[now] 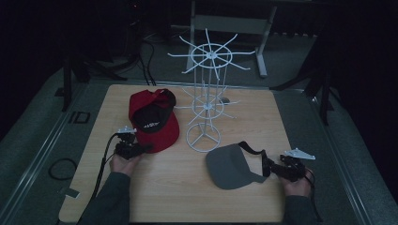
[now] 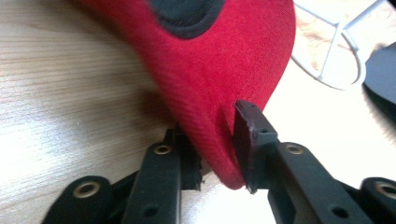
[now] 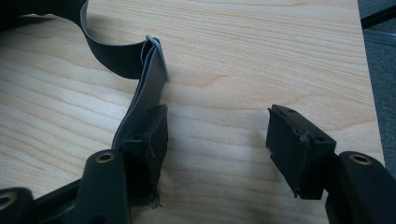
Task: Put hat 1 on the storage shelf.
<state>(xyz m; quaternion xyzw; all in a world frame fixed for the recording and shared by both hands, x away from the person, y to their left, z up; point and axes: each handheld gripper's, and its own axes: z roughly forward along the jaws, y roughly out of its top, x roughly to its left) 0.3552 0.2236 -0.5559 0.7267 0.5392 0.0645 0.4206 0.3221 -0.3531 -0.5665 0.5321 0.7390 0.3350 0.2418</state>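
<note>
At about eight o'clock on the table point(image 1: 187, 197), the left gripper point(image 1: 141, 149) was clamped on the red cap's point(image 1: 157, 123) brim; at four o'clock the right gripper point(image 1: 268, 168) stood apart, one jaw touching the grey cap's point(image 1: 230, 166) strap point(image 3: 140, 100)

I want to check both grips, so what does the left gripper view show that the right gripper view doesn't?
Left gripper view: the red cap's brim pinched between that gripper's jaws, plus the white wire rack's base ring. Right gripper view: the grey visor's strap lying against one pad, the other pad standing apart over bare wood, so those jaws are open. Both share the light wooden tabletop.
</note>
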